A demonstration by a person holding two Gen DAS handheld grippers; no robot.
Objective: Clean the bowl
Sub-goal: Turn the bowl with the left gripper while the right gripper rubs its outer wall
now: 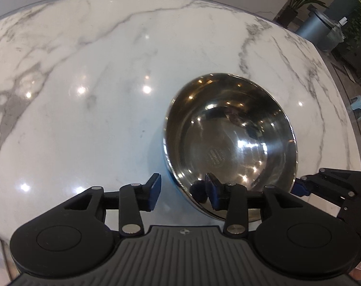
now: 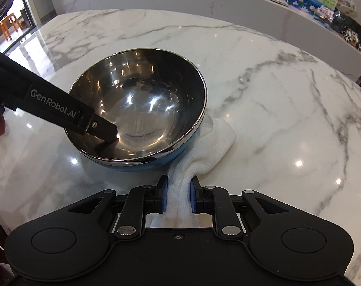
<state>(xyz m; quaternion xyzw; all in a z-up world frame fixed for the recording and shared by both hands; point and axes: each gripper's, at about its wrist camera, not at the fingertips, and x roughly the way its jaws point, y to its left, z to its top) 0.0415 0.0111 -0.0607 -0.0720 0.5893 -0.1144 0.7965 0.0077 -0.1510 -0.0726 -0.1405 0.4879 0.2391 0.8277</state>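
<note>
steel bowl (image 2: 137,109) sits upright on the marble bench (image 2: 275,95). left claw (image 1: 184,194) spread, straddling its rim; right claw (image 2: 178,194) clamped on white cloth (image 2: 209,140) at the bowl's 4 o'clock. wiping stage unclear.

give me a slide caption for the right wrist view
Right gripper clamps white cloth beside steel bowl; left gripper straddles its rim.

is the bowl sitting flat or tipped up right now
Tipped. The bowl leans: its near rim rests low on the marble table and its far rim is raised, with the left tool straddling its rim.
</note>
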